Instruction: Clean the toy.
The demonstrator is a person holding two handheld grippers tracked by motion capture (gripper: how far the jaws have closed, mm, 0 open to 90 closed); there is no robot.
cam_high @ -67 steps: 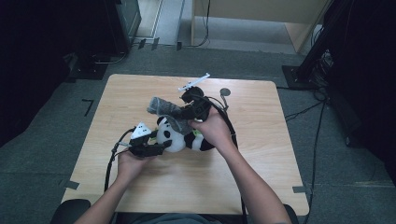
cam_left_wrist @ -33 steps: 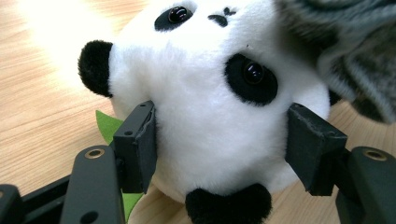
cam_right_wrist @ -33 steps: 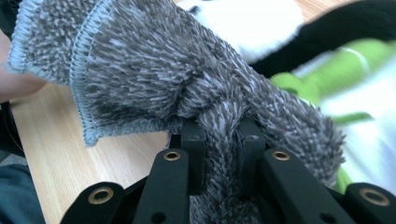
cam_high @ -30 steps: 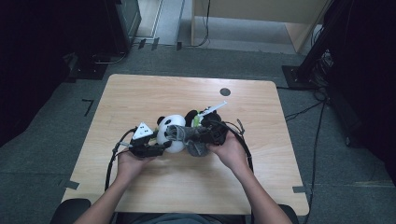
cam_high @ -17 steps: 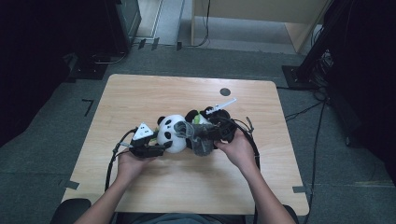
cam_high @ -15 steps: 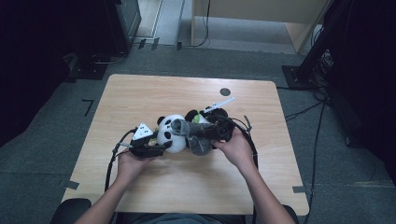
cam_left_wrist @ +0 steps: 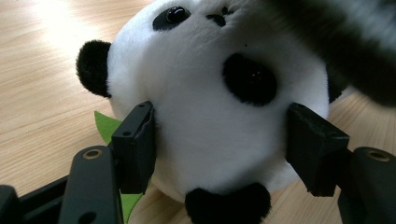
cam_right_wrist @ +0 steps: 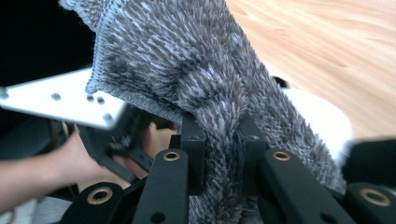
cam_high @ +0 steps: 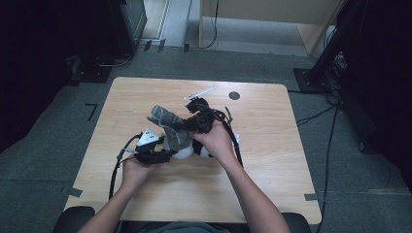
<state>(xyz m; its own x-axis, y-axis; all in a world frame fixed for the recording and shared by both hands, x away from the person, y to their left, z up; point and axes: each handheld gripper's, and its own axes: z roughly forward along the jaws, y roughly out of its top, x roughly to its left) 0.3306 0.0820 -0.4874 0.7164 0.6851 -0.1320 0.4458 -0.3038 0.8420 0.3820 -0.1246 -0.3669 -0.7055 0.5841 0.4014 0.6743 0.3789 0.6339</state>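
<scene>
A black-and-white panda plush (cam_left_wrist: 210,107) lies on the wooden table (cam_high: 272,160), a green leaf (cam_left_wrist: 109,130) under it. My left gripper (cam_left_wrist: 219,135) is shut on its head, one pad pressed into each side. In the high view the left gripper (cam_high: 154,148) sits left of the panda (cam_high: 187,151). A grey fuzzy cloth (cam_right_wrist: 187,70) is pinched in my shut right gripper (cam_right_wrist: 223,140). From above, the right gripper (cam_high: 192,124) holds the cloth (cam_high: 165,120) raised over the panda, hiding most of it.
A small dark round mark (cam_high: 234,95) lies near the table's far edge. Black cables (cam_high: 116,165) trail from both grippers across the tabletop. Dark furniture and a carpeted floor surround the table.
My right hand has risen and swung left with the grey cloth, which now hangs over the panda instead of beside it. The left gripper and the panda have stayed put.
</scene>
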